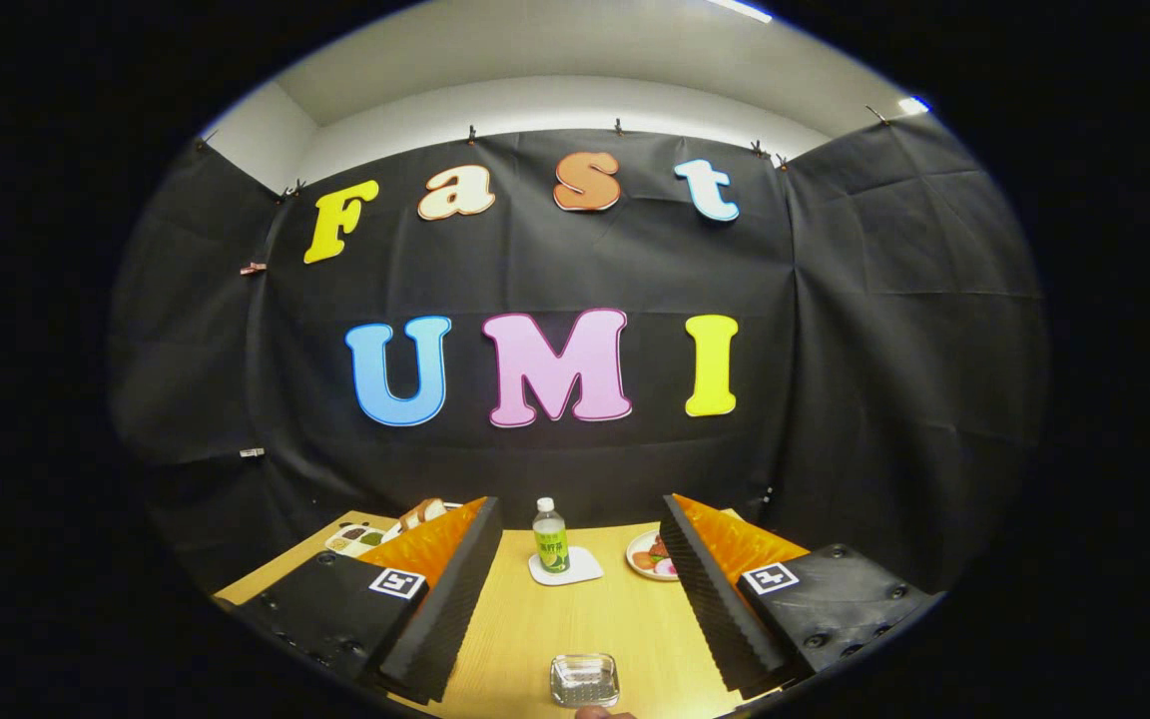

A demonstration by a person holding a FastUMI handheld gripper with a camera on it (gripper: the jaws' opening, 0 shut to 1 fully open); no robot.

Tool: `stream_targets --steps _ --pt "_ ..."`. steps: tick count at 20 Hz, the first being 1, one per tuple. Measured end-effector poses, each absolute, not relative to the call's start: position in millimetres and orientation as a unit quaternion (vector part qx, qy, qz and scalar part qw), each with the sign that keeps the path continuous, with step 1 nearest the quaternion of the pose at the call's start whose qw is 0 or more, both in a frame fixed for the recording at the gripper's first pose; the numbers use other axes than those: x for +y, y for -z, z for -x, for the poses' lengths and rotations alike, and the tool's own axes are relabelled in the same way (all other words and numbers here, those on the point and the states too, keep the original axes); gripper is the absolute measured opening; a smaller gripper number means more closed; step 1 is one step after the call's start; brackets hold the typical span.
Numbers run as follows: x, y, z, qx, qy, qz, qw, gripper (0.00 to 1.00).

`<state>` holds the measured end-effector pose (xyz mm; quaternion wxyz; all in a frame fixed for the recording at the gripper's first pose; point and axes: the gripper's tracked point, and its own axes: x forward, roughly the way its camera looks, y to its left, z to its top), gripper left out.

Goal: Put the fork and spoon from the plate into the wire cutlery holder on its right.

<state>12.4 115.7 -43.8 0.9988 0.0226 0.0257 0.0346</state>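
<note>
Beyond the right finger of the tool (580, 599), near the far edge of the counter (575, 624), sits a round plate (647, 555) with red and pink things on it. I think this is the plate from the task, but the finger hides half of it, so I cannot pick out a fork, a spoon or a wire holder. The plate lies ahead and to the right, so the tool must swing that way. Its black ridged fingers are spread wide and hold nothing. Between them, farther off, a small green bottle (550, 536) stands upright on a white coaster (566, 567). Close by, near the front edge, lies a small clear glass dish (585, 680). Past the left finger are a tray (355, 540) and some bread (422, 513). Smooth pale wood tops the counter.
</note>
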Motion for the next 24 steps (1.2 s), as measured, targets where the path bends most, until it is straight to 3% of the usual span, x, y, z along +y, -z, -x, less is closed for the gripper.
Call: stream_targets --steps 8,18,24 --pt "170 78 -12 0.069 -0.059 -0.016 0.996 0.99" --pt "305 202 0 0.233 -0.18 0.031 0.955 0.99" --pt "346 303 16 0.362 -0.208 0.045 0.907 1.0"
